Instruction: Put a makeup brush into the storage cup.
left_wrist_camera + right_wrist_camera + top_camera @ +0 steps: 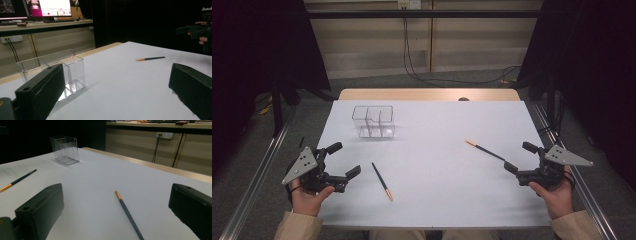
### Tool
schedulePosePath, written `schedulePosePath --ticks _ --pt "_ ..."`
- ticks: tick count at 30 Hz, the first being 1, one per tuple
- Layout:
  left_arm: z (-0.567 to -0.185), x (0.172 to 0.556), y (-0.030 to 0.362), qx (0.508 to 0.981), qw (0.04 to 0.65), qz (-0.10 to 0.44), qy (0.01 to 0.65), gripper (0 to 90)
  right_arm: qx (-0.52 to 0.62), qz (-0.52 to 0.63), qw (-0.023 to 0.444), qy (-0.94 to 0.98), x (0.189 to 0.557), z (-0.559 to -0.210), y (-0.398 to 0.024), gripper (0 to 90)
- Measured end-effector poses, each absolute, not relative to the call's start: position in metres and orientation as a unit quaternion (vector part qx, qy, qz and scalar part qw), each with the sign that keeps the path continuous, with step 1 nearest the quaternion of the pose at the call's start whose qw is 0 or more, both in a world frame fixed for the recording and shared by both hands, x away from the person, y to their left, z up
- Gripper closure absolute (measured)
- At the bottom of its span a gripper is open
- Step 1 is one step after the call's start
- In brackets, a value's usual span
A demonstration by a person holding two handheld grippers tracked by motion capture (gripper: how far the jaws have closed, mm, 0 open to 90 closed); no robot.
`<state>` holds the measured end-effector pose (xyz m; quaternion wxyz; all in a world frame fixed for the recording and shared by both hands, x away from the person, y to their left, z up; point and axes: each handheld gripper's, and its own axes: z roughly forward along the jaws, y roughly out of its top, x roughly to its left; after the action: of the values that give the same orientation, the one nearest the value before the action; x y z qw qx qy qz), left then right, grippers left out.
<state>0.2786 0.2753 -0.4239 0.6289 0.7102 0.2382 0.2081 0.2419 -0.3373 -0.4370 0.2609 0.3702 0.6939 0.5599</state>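
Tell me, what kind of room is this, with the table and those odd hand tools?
Most likely a lab or recording workspace: a white table ringed by black curtains, a computer monitor on a bench behind, and a person holding a left gripper and a right gripper, both open.

Dim room, dark at the sides; the white table point(437, 150) catches soft overhead light. Shadows are faint. The close black jaws blur in both gripper views (edges slightly soft), and a bright monitor point(53, 7) glares.
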Motion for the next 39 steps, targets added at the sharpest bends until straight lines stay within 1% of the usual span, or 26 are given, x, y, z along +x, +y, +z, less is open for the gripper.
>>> schedulePosePath --ticks 13,25,32,39 --pt "-0.427 0.276 0.277 0.712 0.625 0.203 0.247 0.4 0.361 0.561 0.256 0.7 0.244 -0.437 -0.332 0.0" --pt "-0.428 0.275 0.276 0.723 0.609 0.205 0.253 0.4 0.352 0.559 0.253 0.707 0.247 -0.437 -0.326 0.0" --pt "-0.427 0.279 0.269 0.726 0.607 0.205 0.25 0.4 0.351 0.558 0.253 0.708 0.246 -0.436 -0.326 0.0" --pt "-0.424 0.289 0.261 0.717 0.617 0.206 0.252 0.4 0.347 0.558 0.25 0.711 0.247 -0.436 -0.324 0.0"
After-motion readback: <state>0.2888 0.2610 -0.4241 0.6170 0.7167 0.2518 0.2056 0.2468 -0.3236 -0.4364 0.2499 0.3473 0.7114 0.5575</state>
